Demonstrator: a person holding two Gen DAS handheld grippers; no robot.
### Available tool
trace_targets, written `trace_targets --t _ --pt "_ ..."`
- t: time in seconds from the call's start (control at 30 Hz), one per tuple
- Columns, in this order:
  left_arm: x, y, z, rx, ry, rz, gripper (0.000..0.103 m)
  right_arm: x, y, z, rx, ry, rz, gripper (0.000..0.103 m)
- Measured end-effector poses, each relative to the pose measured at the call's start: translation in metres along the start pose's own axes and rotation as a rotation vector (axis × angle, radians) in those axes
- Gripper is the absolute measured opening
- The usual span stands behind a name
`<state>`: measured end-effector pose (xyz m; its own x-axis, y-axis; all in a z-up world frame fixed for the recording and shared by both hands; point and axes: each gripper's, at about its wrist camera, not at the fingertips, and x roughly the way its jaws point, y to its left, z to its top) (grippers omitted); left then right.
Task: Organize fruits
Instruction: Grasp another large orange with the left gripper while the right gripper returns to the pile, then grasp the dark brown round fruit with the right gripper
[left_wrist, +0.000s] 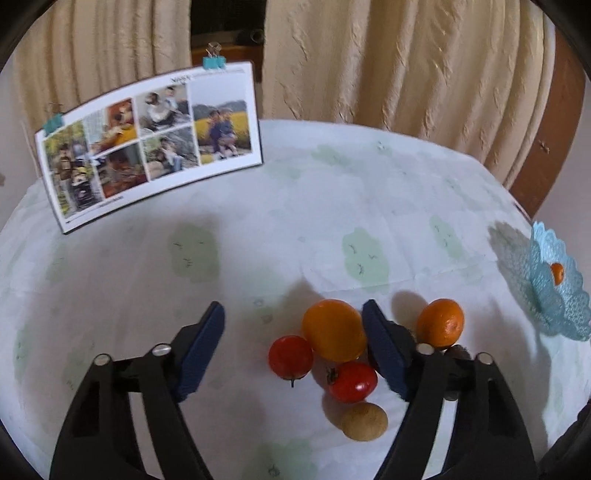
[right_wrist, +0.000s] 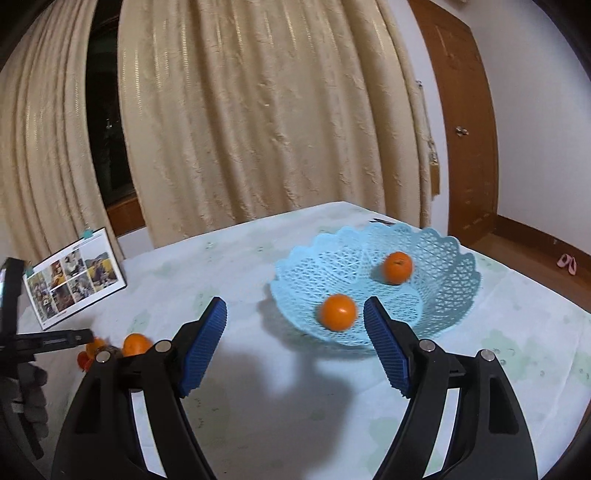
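Note:
In the left wrist view my left gripper is open above a cluster of fruit on the table: a large orange, two red tomatoes, a tan round fruit, and a second orange outside the right finger. In the right wrist view my right gripper is open and empty, just in front of a light blue lattice basket. Two oranges are in the basket: a blurred one at the near rim and another further in.
A photo calendar stands at the table's back left, held by clips. Cream curtains hang behind the table. A wooden door is at the right. The basket also shows at the right edge of the left wrist view.

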<state>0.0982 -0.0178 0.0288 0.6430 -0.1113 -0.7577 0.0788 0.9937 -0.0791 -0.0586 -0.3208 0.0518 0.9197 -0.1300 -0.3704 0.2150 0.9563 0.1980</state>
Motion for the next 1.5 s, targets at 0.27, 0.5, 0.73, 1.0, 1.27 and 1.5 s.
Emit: trace_targets --t 0.27,0.5,0.73,1.0,1.27,1.5 --pt "0.013 -0.007 0.002 0.038 0.028 -0.097 0.062 0.006 0.006 0.001 -0.012 0.039 0.026 0.081" --pt "0.025 -0.002 0.003 0.015 0.067 -0.168 0.057 0.013 0.015 -0.001 -0.023 0.089 0.076 0.081" --pt "0.021 -0.001 0.003 0.003 0.07 -0.219 0.042 0.026 0.037 -0.009 -0.047 0.202 0.19 0.081" --pt "-0.006 0.011 0.009 -0.037 -0.008 -0.187 0.042 0.043 0.075 -0.016 -0.055 0.344 0.359 0.081" --pt "-0.028 0.014 0.014 -0.043 -0.08 -0.122 0.042 0.064 0.124 -0.026 -0.151 0.436 0.453 0.076" --pt "-0.028 0.017 0.013 -0.061 -0.078 -0.119 0.042 0.096 0.131 -0.042 -0.11 0.577 0.487 0.048"
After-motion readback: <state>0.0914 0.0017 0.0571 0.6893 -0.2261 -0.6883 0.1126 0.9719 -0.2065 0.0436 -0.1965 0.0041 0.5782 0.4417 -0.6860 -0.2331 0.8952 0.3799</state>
